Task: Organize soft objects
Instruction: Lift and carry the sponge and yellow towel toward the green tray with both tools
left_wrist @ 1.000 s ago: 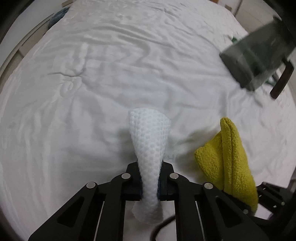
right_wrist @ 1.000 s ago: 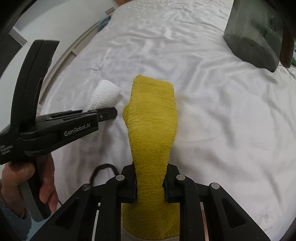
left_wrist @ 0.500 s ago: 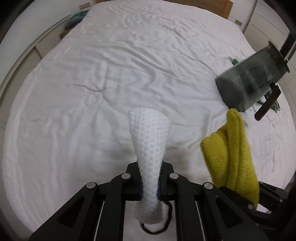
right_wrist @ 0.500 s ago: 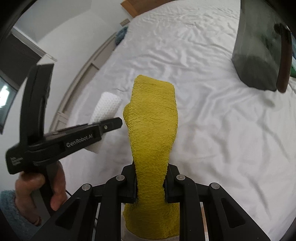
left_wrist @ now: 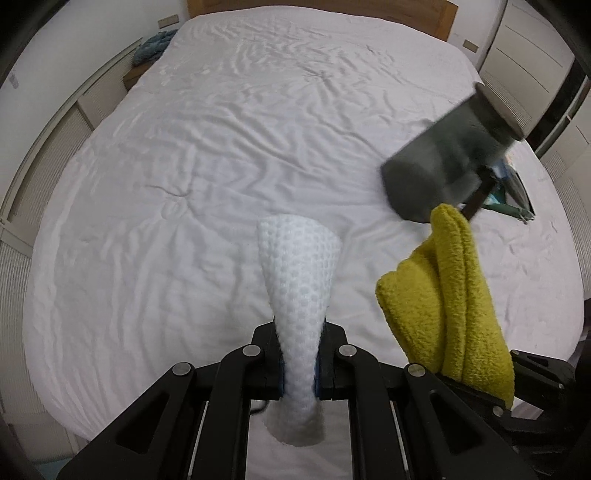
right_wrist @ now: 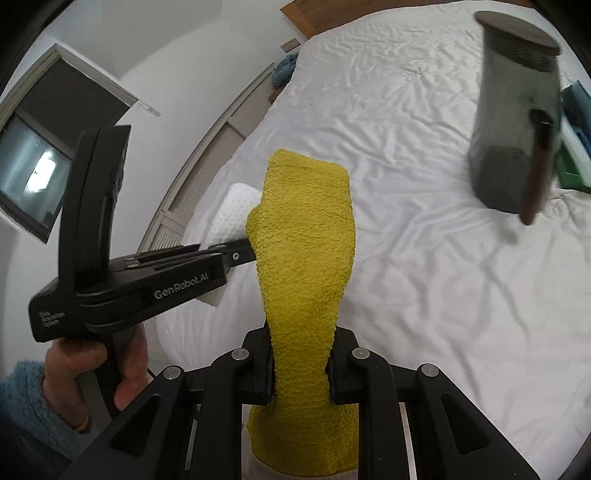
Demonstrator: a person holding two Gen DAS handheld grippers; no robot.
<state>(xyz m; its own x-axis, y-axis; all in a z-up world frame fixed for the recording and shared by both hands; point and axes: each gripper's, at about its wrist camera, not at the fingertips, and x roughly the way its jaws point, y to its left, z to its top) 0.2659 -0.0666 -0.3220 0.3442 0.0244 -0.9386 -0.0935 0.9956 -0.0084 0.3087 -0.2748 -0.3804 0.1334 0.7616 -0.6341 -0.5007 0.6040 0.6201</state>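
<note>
My left gripper (left_wrist: 300, 363) is shut on a folded white waffle-knit cloth (left_wrist: 299, 280), held up above the white bed (left_wrist: 184, 184). My right gripper (right_wrist: 301, 363) is shut on a folded yellow terry cloth (right_wrist: 306, 258), also held in the air. The yellow cloth also shows in the left wrist view (left_wrist: 447, 295), to the right of the white one. The left gripper's body (right_wrist: 147, 280) and the white cloth's tip (right_wrist: 236, 210) show at the left of the right wrist view.
A dark grey felt storage bin (left_wrist: 447, 162) with a brown handle (right_wrist: 535, 177) stands on the bed's right side. Green and blue folded items (right_wrist: 572, 147) lie behind it. A blue cloth (left_wrist: 151, 51) lies on a ledge left of the bed. A wooden headboard (left_wrist: 317, 5) is at the far end.
Both grippers have risen and pulled back from the bed with their cloths still clamped. More of the bed, the headboard and the room now shows.
</note>
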